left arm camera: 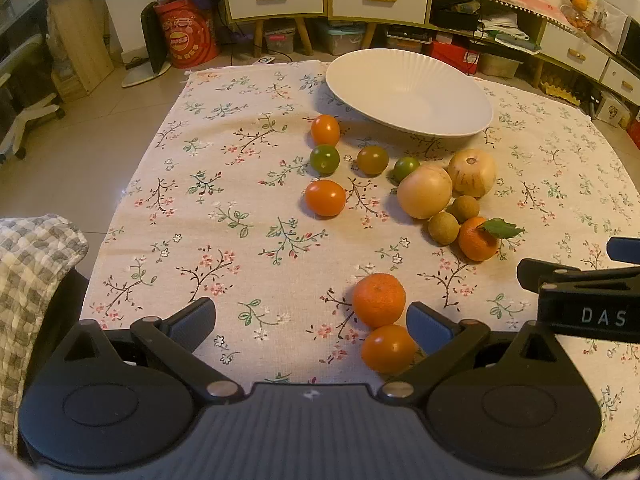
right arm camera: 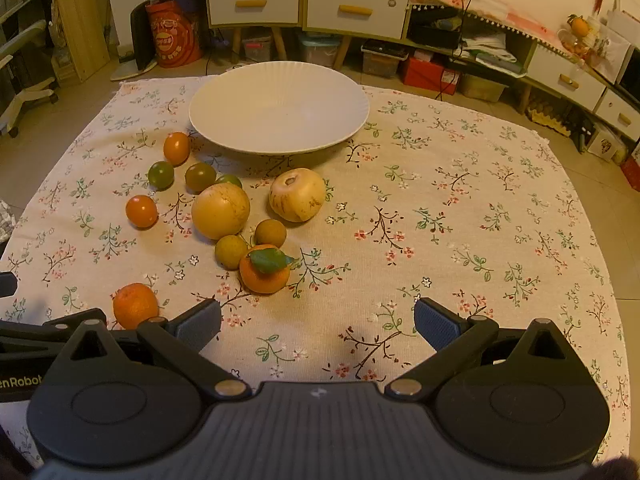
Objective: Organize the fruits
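Observation:
A large white plate (left arm camera: 440,120) (right arm camera: 224,120) stands empty at the far side of the floral cloth. Loose fruit lies in front of it: two pale melons (right arm camera: 221,211) (right arm camera: 297,195), small orange and green tomatoes (right arm camera: 176,148) (right arm camera: 161,175), two brown longans (right arm camera: 231,251), a leafed mandarin (right arm camera: 265,270) (left arm camera: 478,239). My left gripper (left arm camera: 312,322) is open, low over the cloth; a mandarin (left arm camera: 378,300) and an orange tomato (left arm camera: 387,348) lie just inside its right finger. My right gripper (right arm camera: 318,324) is open and empty above bare cloth.
The floral cloth (right arm camera: 480,220) covers a low table. Behind it stand white drawer cabinets (right arm camera: 304,4), storage boxes, a red bag (right arm camera: 172,40) and a desk chair base at left. A checked fabric (left arm camera: 36,264) lies at the left edge of the left wrist view.

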`<action>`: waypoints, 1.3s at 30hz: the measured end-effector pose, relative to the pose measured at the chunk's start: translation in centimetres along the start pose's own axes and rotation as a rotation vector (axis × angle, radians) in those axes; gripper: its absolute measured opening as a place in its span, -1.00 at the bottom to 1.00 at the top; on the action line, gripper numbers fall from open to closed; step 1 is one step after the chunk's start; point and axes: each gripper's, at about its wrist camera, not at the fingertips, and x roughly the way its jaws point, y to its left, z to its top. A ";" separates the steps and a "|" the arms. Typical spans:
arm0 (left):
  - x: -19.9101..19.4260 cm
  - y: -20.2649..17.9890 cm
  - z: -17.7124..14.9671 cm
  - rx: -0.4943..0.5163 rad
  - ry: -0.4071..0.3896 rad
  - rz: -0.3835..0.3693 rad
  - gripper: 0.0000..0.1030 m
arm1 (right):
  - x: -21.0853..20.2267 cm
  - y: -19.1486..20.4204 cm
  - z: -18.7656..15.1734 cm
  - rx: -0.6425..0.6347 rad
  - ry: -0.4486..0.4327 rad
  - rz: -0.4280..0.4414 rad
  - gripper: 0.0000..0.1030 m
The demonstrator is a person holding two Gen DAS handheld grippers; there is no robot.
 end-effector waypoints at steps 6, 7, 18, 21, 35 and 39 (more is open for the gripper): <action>0.0 0.0 0.0 0.000 -0.001 0.000 0.73 | 0.0 0.0 0.0 -0.001 0.001 0.000 0.99; 0.0 0.0 0.0 0.000 0.000 0.000 0.73 | 0.0 0.0 0.0 0.000 0.001 0.000 0.99; 0.0 0.0 0.0 -0.001 -0.001 -0.001 0.73 | 0.0 0.0 0.0 0.000 0.001 0.000 0.99; -0.1 0.0 0.0 -0.001 -0.001 -0.001 0.73 | 0.0 0.0 0.0 0.000 0.001 -0.001 0.99; -0.2 -0.3 0.1 0.007 -0.002 -0.003 0.73 | 0.0 0.0 0.0 0.000 0.002 0.005 0.99; -0.1 -0.3 0.0 0.012 0.001 -0.005 0.73 | 0.0 0.0 0.0 0.000 0.001 0.019 0.99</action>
